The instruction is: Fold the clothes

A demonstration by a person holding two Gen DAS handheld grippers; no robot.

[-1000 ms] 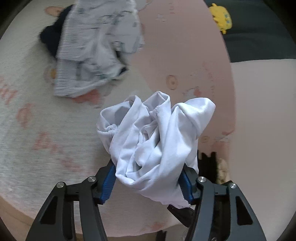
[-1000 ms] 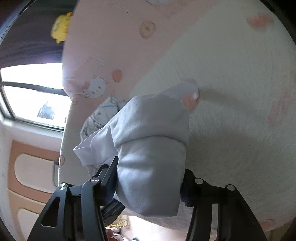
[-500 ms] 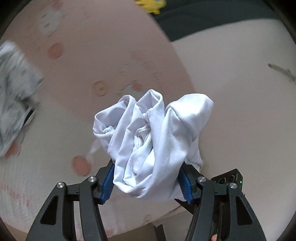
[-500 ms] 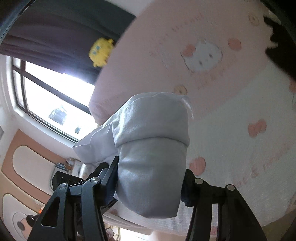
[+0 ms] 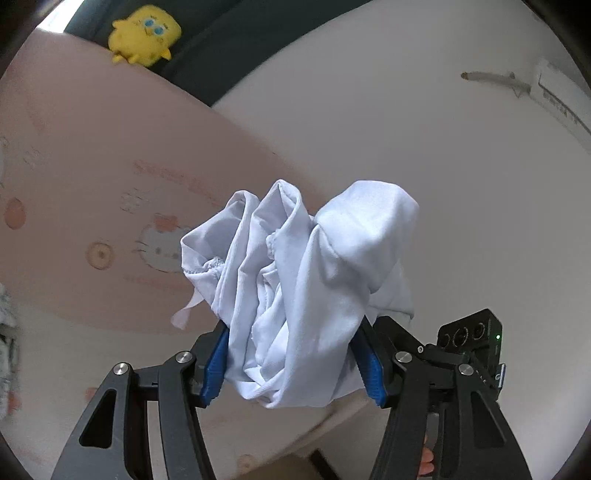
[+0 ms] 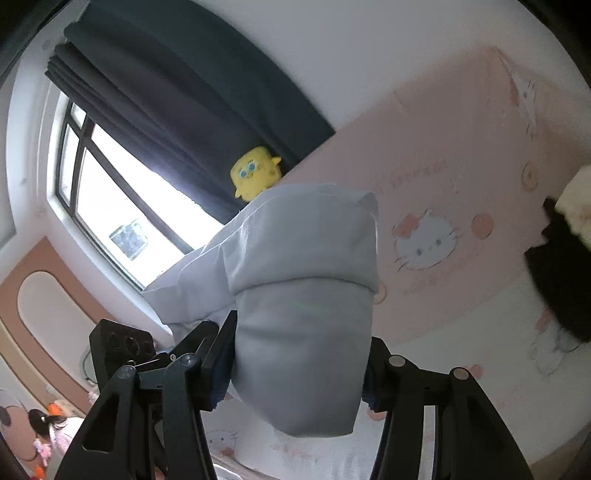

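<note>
Both grippers clamped on one white garment. The left gripper (image 5: 291,363) has its blue pads pressed on a crumpled bunch of the white garment (image 5: 295,280), which stands up between and ahead of its fingers; an elastic hem shows on the left of the bunch. The right gripper (image 6: 295,373) grips a smoother, rolled fold of the same cloth (image 6: 303,332), which fills the space between its fingers and spills to the left. Beyond both tools lies the pink cartoon-cat bed cover (image 5: 110,206); a yellow plush toy (image 5: 146,35) sits farther off, against the dark curtain (image 6: 184,99). Step in hand, as judged: the garment is held clear of the bed for spreading out. The next move calls for drawing the two grips apart to open the cloth, then laying it flat on the cover. No containers are visible.
</note>
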